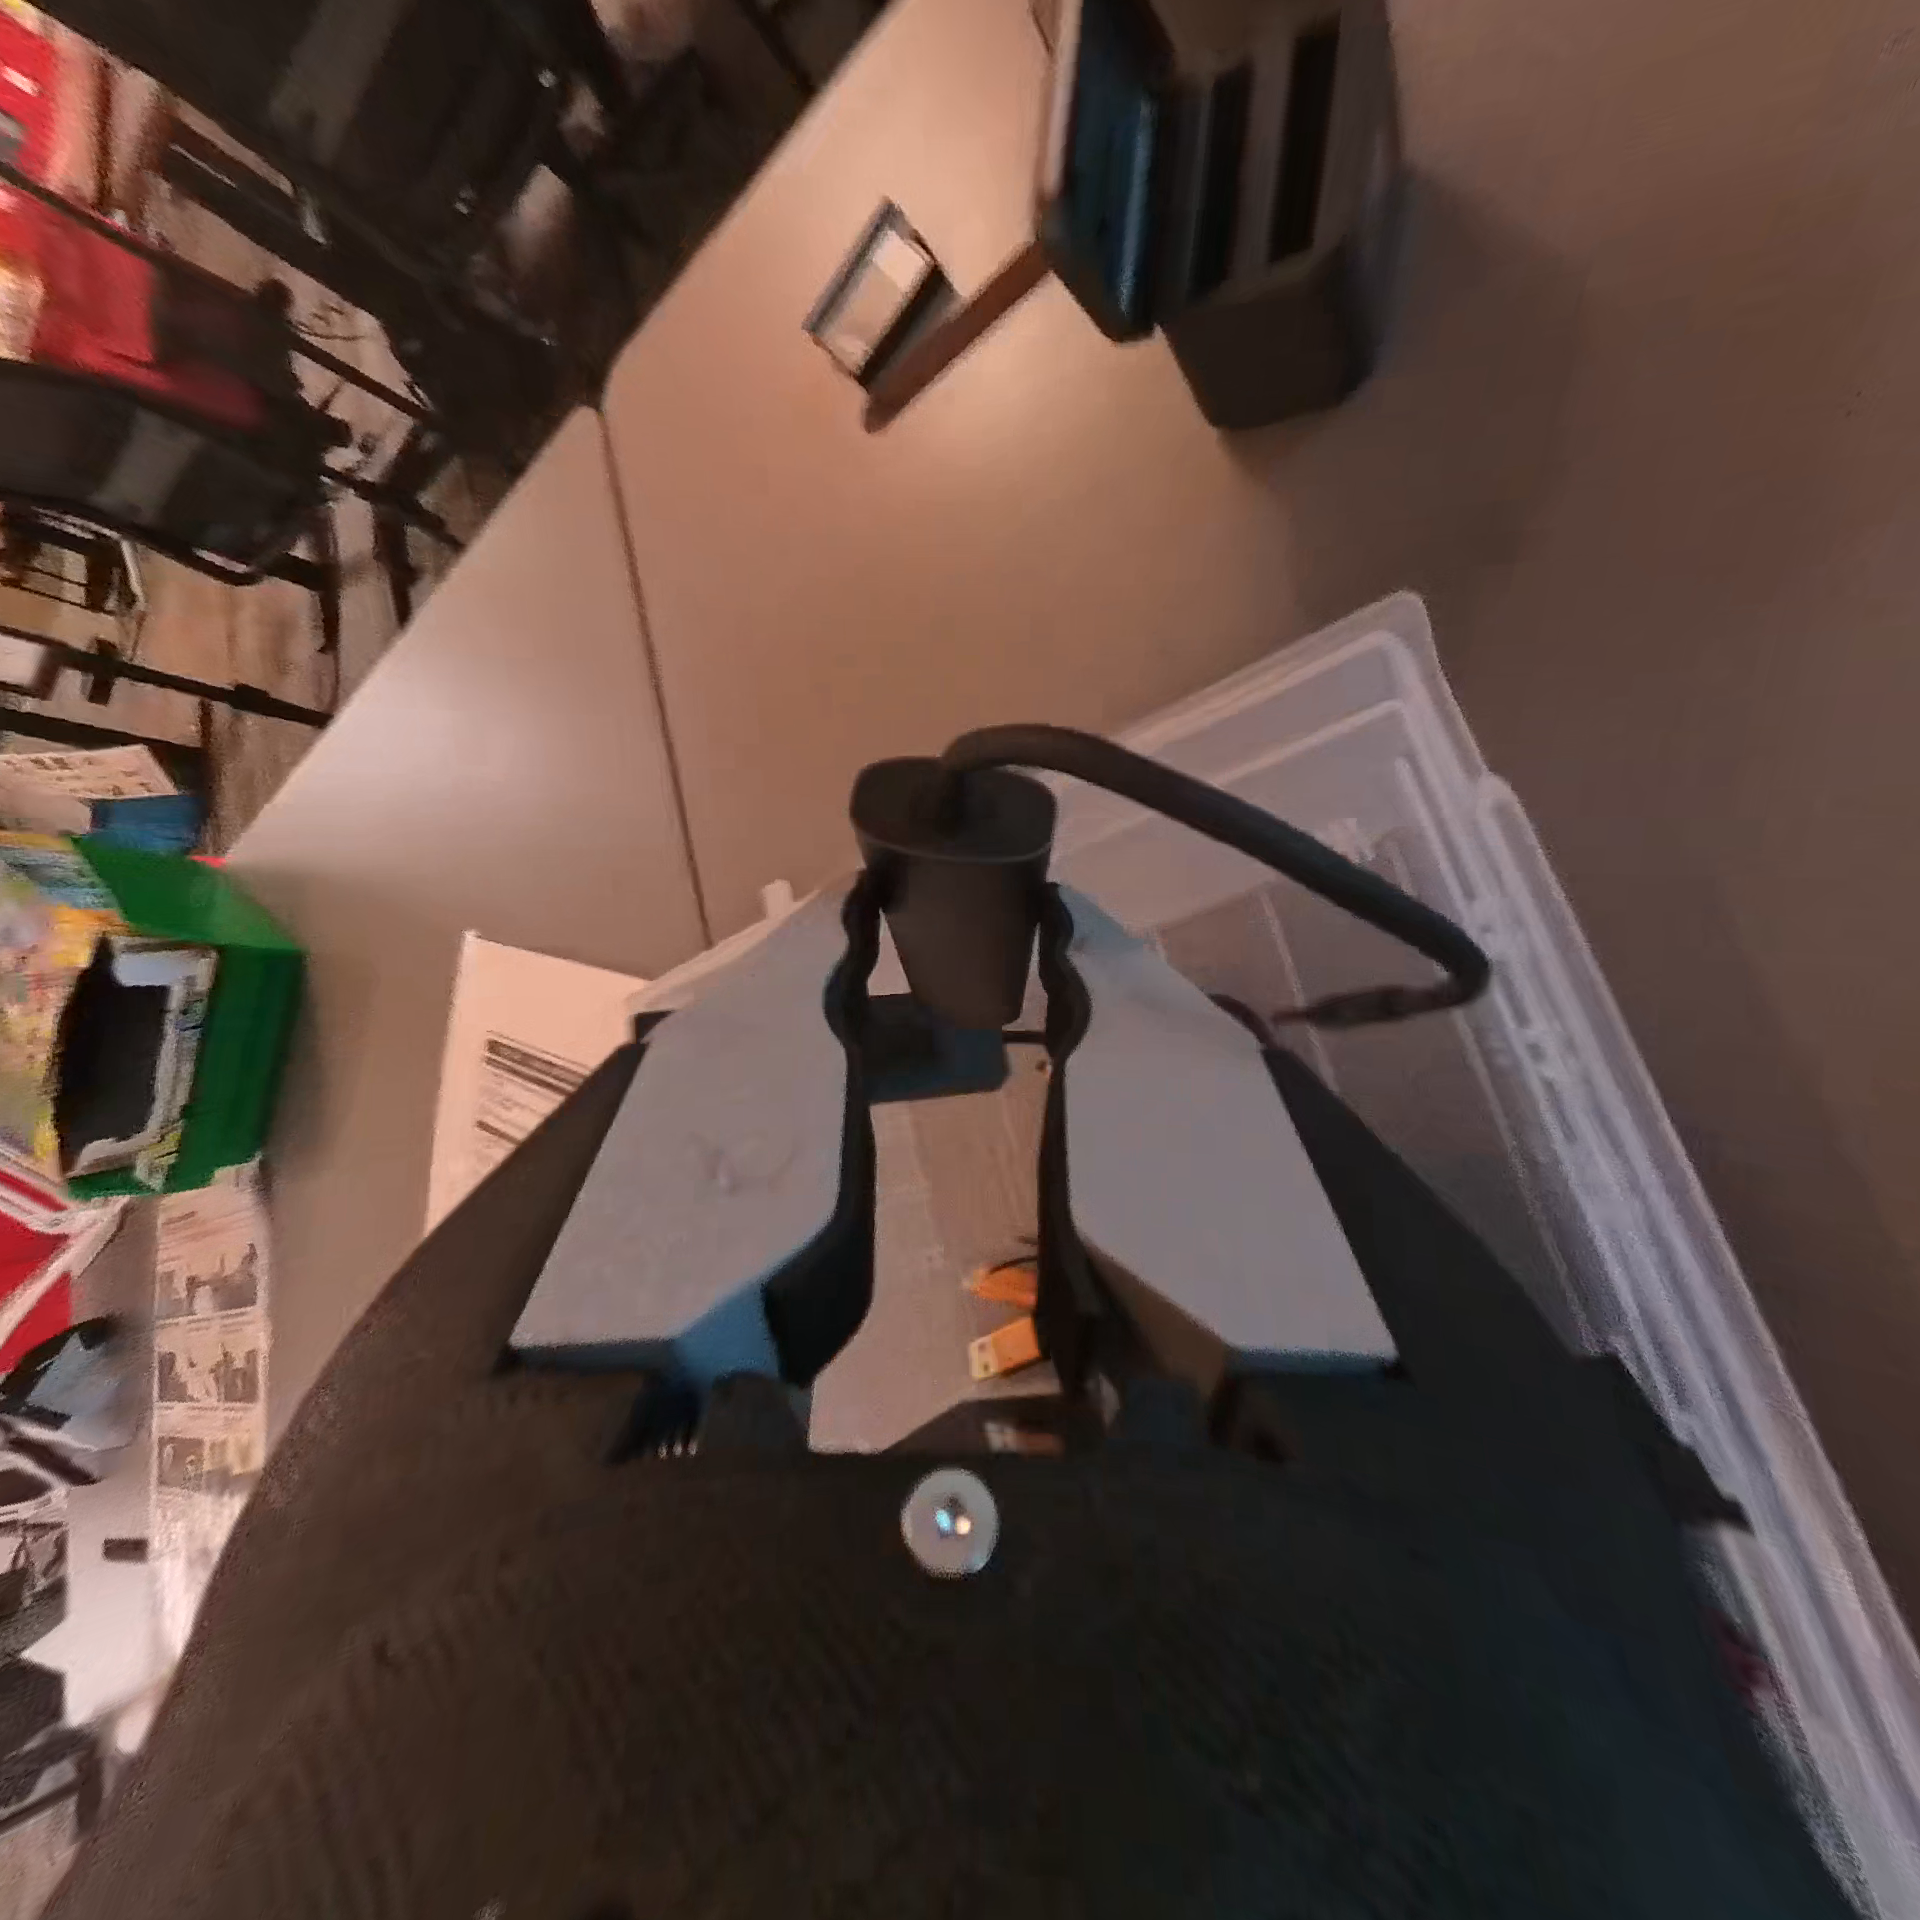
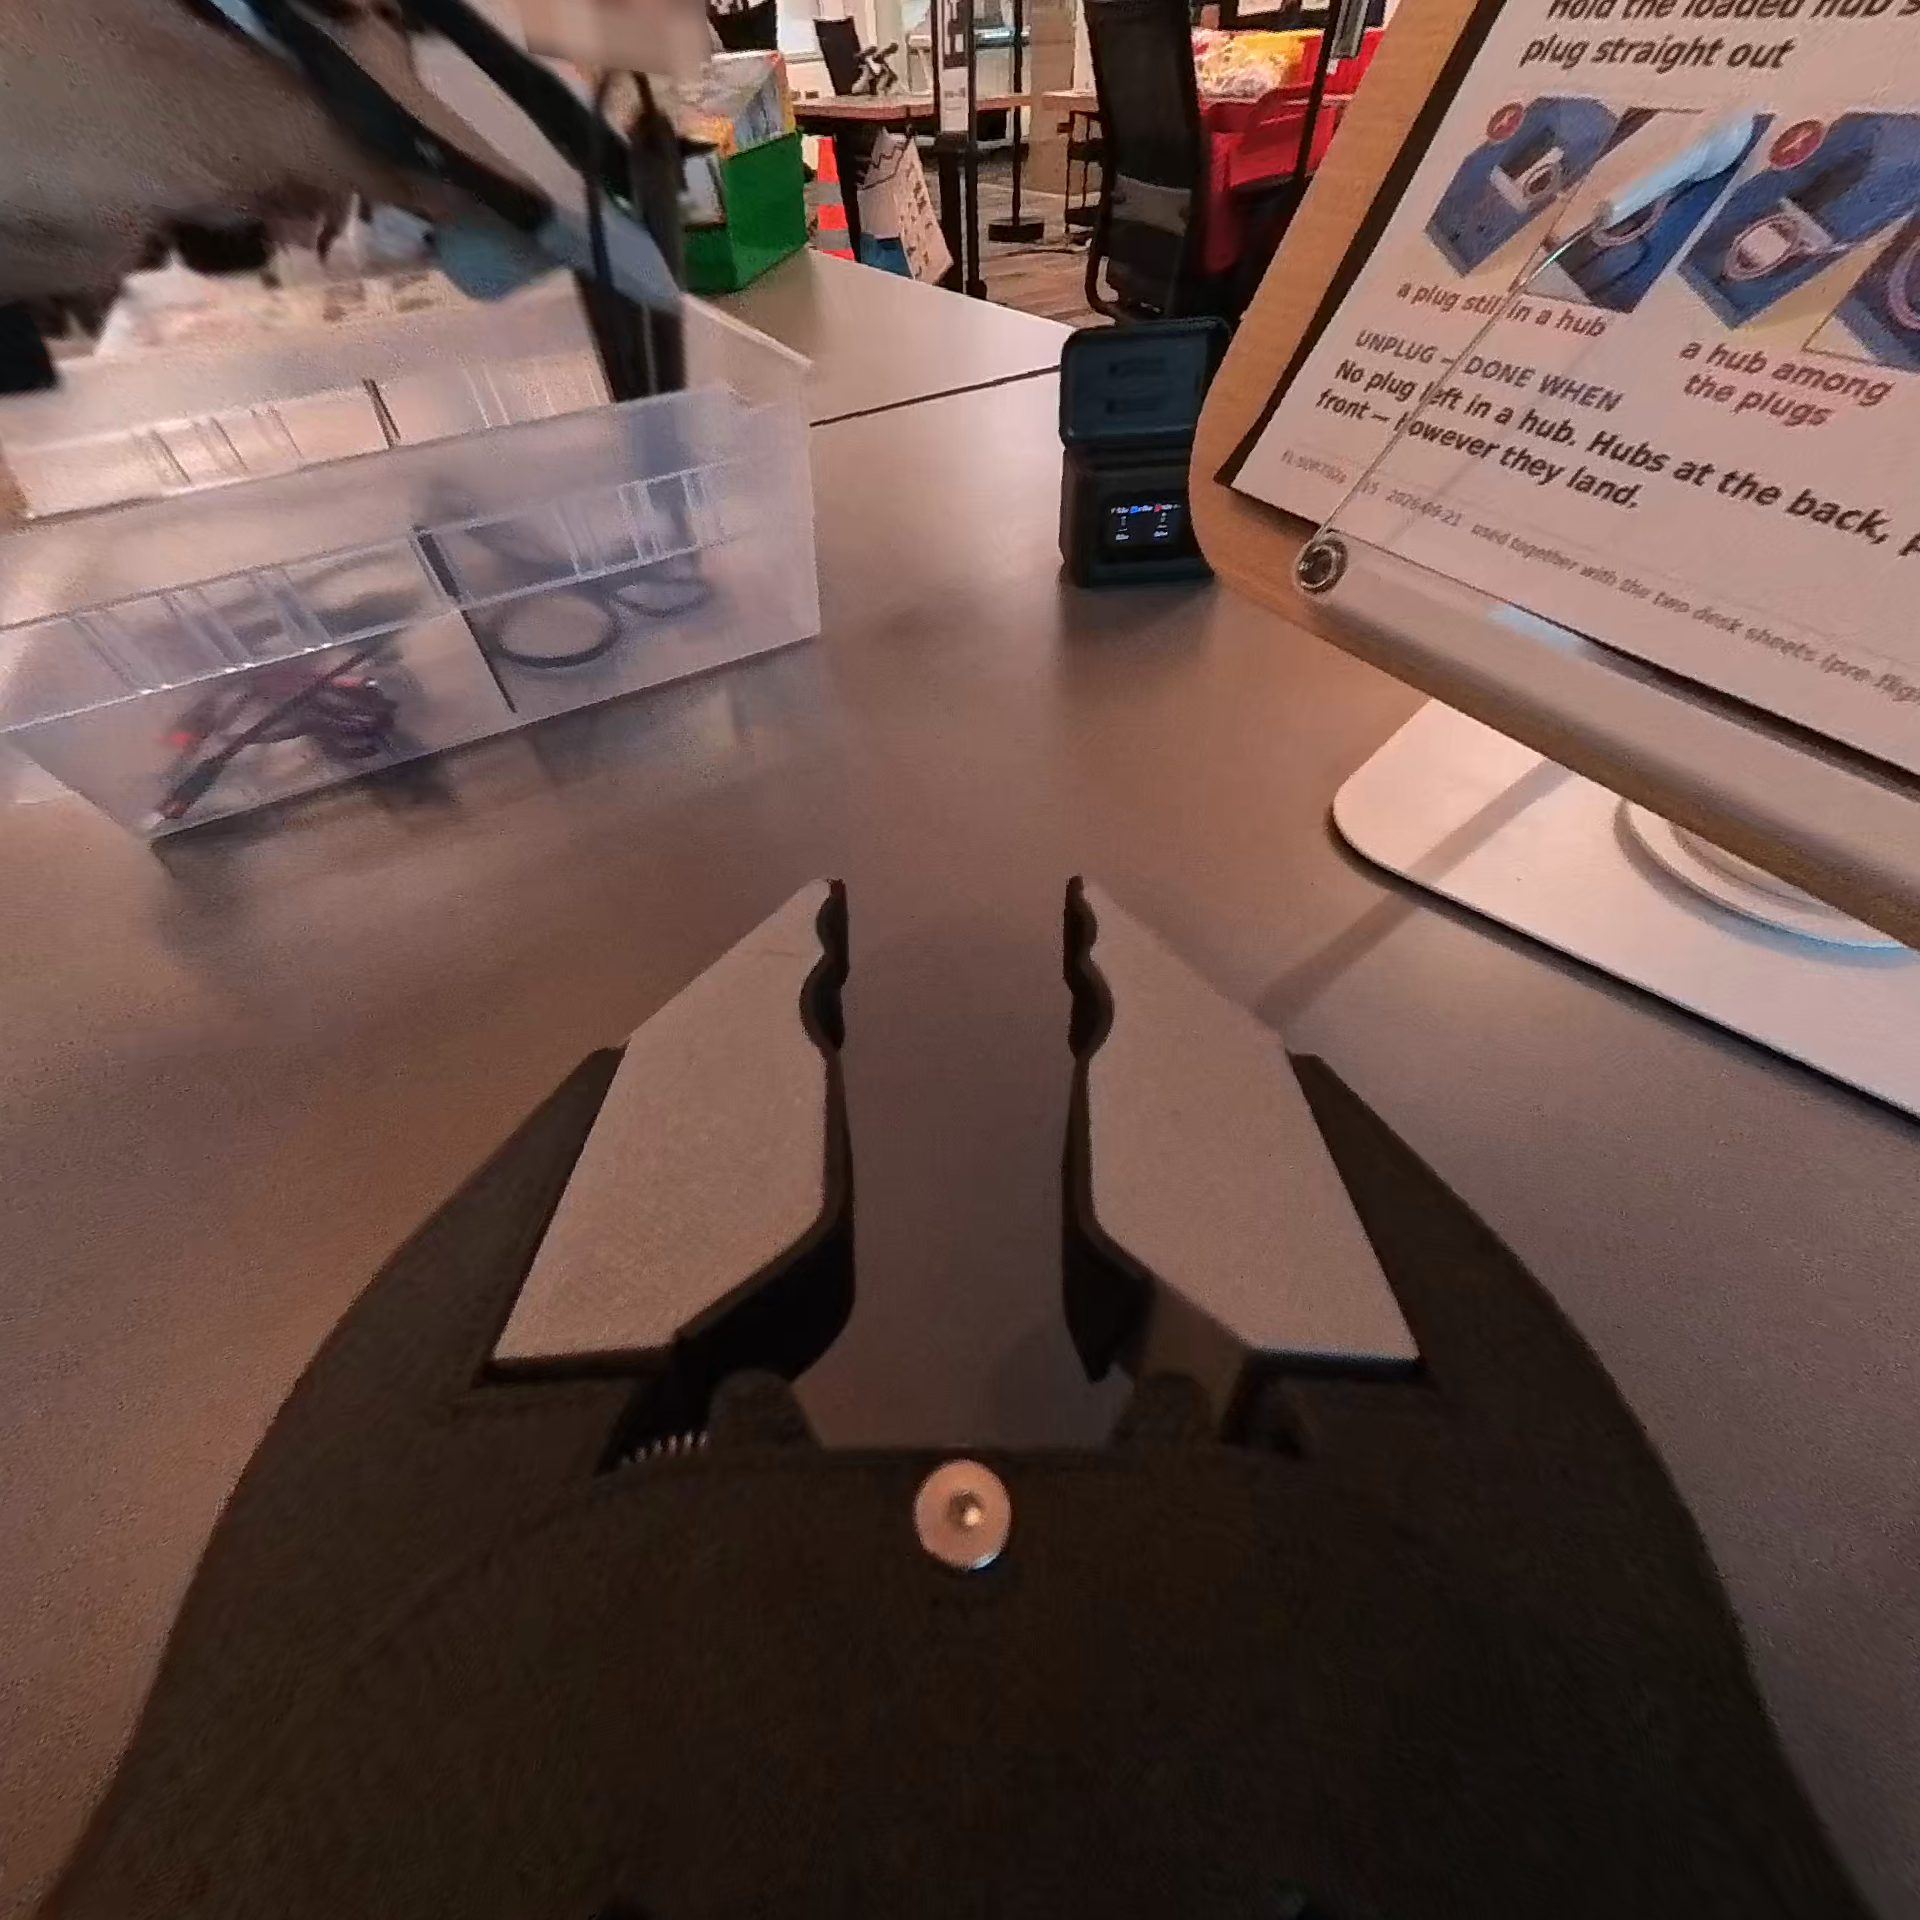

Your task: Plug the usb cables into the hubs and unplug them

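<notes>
My left gripper (image 1: 951,940) is shut on a black USB hub (image 1: 951,842), held above the clear plastic bin (image 1: 1455,935). The hub's black cable (image 1: 1247,826) curves right and down into the bin. Orange USB plugs (image 1: 1003,1345) lie in the bin below the fingers. My right gripper (image 2: 954,920) is open and empty, low over the grey table (image 2: 935,727). In the right wrist view the left gripper (image 2: 499,187) hovers over the bin (image 2: 416,582), with the hub and cable (image 2: 634,312) hanging from it. Black and red cables (image 2: 270,717) lie in the bin's compartments.
A small black device with a lit screen (image 2: 1138,457) stands behind the bin; it also shows in the left wrist view (image 1: 1226,208). An instruction sheet on a wooden stand (image 2: 1662,416) with a white base (image 2: 1507,831) is at right. A green box (image 2: 748,208) sits far back. Tip to tip, the grippers are about 30 cm apart. From the right gripper's tips to the white base (image 2: 1507,831) is close to 20 cm.
</notes>
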A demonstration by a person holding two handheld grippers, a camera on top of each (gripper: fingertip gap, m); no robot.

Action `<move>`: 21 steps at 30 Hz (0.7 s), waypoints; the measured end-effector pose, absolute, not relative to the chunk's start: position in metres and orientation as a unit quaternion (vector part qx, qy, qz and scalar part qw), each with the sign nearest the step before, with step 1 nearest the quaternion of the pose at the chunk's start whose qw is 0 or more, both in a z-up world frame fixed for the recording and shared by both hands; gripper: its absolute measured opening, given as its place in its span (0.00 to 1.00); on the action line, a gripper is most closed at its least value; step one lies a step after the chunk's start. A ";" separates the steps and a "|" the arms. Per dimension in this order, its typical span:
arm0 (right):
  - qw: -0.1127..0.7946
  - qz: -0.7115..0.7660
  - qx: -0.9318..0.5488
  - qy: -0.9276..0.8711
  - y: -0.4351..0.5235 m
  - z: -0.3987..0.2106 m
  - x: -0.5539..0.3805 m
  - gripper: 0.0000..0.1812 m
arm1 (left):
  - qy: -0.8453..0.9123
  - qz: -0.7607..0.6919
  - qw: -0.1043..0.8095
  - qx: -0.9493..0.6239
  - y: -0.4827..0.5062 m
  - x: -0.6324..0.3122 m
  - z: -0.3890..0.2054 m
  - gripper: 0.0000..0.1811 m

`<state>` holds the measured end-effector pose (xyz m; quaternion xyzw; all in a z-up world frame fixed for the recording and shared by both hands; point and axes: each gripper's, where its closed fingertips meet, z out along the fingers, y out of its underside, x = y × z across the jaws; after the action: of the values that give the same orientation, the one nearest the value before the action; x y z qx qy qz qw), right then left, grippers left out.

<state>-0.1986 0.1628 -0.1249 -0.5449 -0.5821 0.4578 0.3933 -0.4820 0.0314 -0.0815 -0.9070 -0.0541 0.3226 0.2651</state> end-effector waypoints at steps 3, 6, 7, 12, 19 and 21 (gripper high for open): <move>0.402 0.457 -0.542 -0.579 0.166 -0.121 -0.198 0.20 | -0.037 0.340 0.292 -0.893 0.029 -0.467 -0.030 0.16; 0.411 0.451 -0.546 -0.574 0.174 -0.118 -0.196 0.20 | -0.007 0.352 0.316 -0.881 0.036 -0.434 0.020 0.16; 0.417 0.449 -0.548 -0.570 0.178 -0.117 -0.195 0.20 | 0.004 0.351 0.325 -0.878 0.041 -0.419 0.033 0.16; 0.450 0.460 -0.538 -0.544 0.194 -0.097 -0.184 0.21 | 0.099 0.337 0.311 -0.883 0.066 -0.327 0.043 0.16; 0.502 0.409 -0.548 -0.529 0.225 -0.087 -0.175 0.19 | 0.208 0.225 0.217 -0.927 0.097 -0.216 -0.077 0.16; 0.510 0.401 -0.551 -0.525 0.232 -0.085 -0.171 0.19 | 0.219 0.215 0.197 -0.931 0.105 -0.201 -0.109 0.16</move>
<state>-0.1714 0.2318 -0.0848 -0.5507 -0.5251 0.4007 0.5104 -0.2015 0.1046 -0.1092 -0.9310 0.2192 0.2149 0.1974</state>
